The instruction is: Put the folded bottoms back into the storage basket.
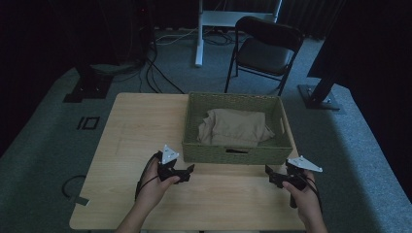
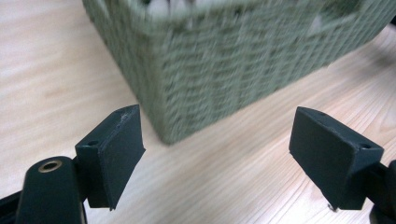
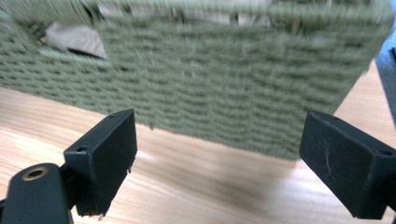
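basket (image 1: 238, 150): green woven, rectangular, on the tabletop (image 1: 131, 131); long axis runs 9 to 3 o'clock in the high view, near long wall facing the person.
contents: folded tan cloth (image 1: 234, 127) lying inside, toward the middle.
left tongs (image 1: 187, 171): apart, nothing between them; low over the tabletop just off the basket's near-left corner. Basket lies at about 1 o'clock from them.
left gripper view: that corner (image 2: 168, 135) sits between the two black jaws, farther ahead, not touched.
right tongs (image 1: 270, 174): apart, nothing between them; just off the near-right corner. Basket lies at about 11 o'clock.
right gripper view: near wall (image 3: 233, 93) fills the field ahead; handle slot (image 3: 74, 44) at upper left with cloth showing through.
nearer hand: neither clearly; the two flank the near wall about evenly.
judgement: next move likely a two-handed approach to the basket or the cloth; both tongs must travel toward 12 o'clock.
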`<state>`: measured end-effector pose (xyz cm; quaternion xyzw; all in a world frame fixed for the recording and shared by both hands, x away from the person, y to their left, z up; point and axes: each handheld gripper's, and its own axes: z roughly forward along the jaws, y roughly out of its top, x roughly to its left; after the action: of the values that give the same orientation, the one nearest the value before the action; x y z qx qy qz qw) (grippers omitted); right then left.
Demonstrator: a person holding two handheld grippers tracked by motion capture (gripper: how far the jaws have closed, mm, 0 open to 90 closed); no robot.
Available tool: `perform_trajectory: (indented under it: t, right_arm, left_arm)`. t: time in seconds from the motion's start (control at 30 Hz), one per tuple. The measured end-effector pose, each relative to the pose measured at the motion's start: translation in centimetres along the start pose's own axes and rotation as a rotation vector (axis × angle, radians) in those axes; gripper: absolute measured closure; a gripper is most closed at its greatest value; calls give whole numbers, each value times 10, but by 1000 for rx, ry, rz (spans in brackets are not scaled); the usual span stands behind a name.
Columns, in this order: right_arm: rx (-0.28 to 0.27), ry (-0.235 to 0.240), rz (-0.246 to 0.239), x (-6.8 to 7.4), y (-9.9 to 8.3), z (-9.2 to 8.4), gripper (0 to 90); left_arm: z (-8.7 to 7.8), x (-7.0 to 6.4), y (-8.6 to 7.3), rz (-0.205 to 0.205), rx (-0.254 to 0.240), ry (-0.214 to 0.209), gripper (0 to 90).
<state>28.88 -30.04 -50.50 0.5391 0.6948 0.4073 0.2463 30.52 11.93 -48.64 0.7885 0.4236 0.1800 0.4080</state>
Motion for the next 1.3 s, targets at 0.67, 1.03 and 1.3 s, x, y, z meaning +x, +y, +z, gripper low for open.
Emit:
perform_trajectory:
  t: [0.67,1.03,1.3]
  right_arm:
    - [85,-49,9,-10,-34,19,109]
    - [145,-109,-6,-16,-45,20,134]
    - [170,-136,-2,-15,-46,21,128]
  left_arm:
    - [16,26,-49,-30,131,105,187]
    - [10,44,-62,-39,155,220,187]
    - [5,55,-72,-100,134,233,167]
